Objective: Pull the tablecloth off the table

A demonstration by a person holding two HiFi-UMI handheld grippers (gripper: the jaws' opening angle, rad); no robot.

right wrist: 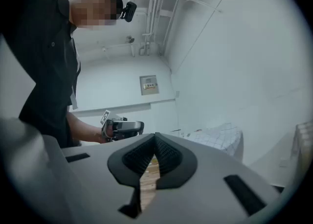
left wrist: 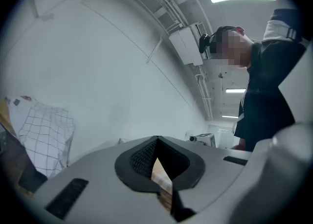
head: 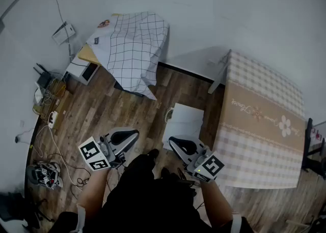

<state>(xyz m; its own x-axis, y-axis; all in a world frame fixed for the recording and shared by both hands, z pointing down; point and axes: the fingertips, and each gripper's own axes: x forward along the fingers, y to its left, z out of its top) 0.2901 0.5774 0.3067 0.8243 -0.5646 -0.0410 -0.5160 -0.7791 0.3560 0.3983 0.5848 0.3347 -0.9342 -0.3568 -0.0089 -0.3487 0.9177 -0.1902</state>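
Note:
The table at the right of the head view is covered by a beige checked tablecloth (head: 260,120) with a brown flowered band across it. I hold both grippers low over the wooden floor, left of that table and apart from the cloth. The left gripper (head: 133,134) is shut with nothing between its jaws, and so is the right gripper (head: 173,142). Seen from the left gripper view, the left gripper (left wrist: 156,142) points up at a white wall. In the right gripper view the right gripper (right wrist: 155,139) also points up, with the left gripper (right wrist: 124,127) behind it in a hand.
A white box (head: 183,121) stands on the floor between me and the table. A grid-patterned white cloth (head: 132,49) drapes furniture against the far wall. Cables and small devices (head: 46,94) lie along the left wall. A black frame (head: 313,148) stands at the table's right.

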